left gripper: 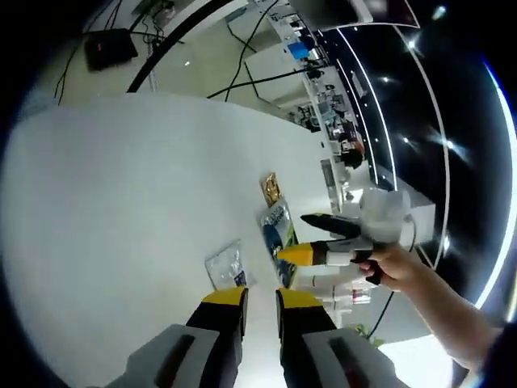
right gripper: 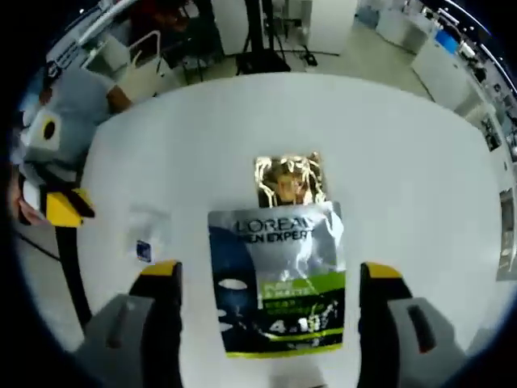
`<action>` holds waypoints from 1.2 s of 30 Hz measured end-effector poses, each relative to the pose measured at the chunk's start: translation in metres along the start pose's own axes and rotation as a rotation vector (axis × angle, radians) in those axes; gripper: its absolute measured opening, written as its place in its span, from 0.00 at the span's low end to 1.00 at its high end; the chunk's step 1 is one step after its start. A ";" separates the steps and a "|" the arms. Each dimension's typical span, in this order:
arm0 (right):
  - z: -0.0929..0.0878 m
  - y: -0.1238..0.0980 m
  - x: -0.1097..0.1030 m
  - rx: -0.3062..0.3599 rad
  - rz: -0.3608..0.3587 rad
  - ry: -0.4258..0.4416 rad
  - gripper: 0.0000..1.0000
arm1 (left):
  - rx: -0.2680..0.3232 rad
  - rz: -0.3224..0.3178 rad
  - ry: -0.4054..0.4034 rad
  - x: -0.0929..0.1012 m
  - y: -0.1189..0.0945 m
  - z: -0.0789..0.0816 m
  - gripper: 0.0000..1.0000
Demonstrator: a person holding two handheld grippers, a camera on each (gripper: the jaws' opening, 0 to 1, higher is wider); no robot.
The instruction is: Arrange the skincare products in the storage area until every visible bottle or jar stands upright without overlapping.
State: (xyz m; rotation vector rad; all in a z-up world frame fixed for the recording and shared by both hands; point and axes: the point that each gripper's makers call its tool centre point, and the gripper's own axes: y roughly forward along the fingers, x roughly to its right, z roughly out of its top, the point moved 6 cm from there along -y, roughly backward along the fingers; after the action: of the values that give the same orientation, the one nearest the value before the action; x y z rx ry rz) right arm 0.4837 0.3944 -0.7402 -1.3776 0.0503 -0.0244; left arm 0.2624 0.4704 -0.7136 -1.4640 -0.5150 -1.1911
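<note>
Closest thing in the right gripper view is the right hand-held gripper (right gripper: 271,283), jaws spread wide and holding nothing, straddling a dark L'Oreal sheet-mask sachet (right gripper: 277,279) lying flat on the white surface (right gripper: 404,162). Taking that sachet as the anchor: left of it, a bit apart, there's a small clear packet (right gripper: 147,234); touching its far edge, maybe tucked slightly under it, is a gold foil sachet (right gripper: 289,179). In the left gripper view the left hand-held gripper (left gripper: 261,303) is nearly closed on nothing, near the clear packet.

Risk as I see it: these are thin, slick, flat pouches. A pinch from above could just skid the sachet along the surface, or drag the gold one with it, since they touch. And flat pouches won't stand up unsupported.
</note>
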 end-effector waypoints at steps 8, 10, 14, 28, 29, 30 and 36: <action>-0.009 0.004 0.004 -0.037 -0.006 -0.037 0.90 | -0.010 -0.013 0.004 0.004 0.001 -0.002 0.15; -0.008 0.006 0.006 -0.038 -0.004 -0.045 0.90 | -0.013 -0.014 0.005 0.004 0.001 -0.004 0.15; -0.009 0.008 0.005 -0.024 -0.002 -0.060 0.85 | -0.020 -0.013 -0.014 0.003 0.002 -0.011 0.15; -0.006 0.006 0.004 -0.009 -0.008 -0.056 0.34 | -0.016 -0.024 -0.032 0.004 0.000 -0.011 0.15; -0.007 0.006 0.003 -0.004 -0.008 -0.051 0.32 | -0.015 -0.024 -0.033 0.004 -0.001 -0.011 0.15; -0.007 0.006 0.000 -0.003 -0.007 -0.049 0.29 | -0.014 -0.025 -0.033 0.003 -0.002 -0.012 0.15; -0.006 -0.002 -0.010 -0.017 -0.011 -0.106 0.09 | -0.023 -0.031 -0.046 0.003 -0.006 -0.016 0.15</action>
State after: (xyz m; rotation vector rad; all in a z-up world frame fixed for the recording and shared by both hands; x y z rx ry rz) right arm 0.4735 0.3884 -0.7395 -1.3937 -0.0461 0.0395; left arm 0.2522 0.4564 -0.7100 -1.5112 -0.5590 -1.1936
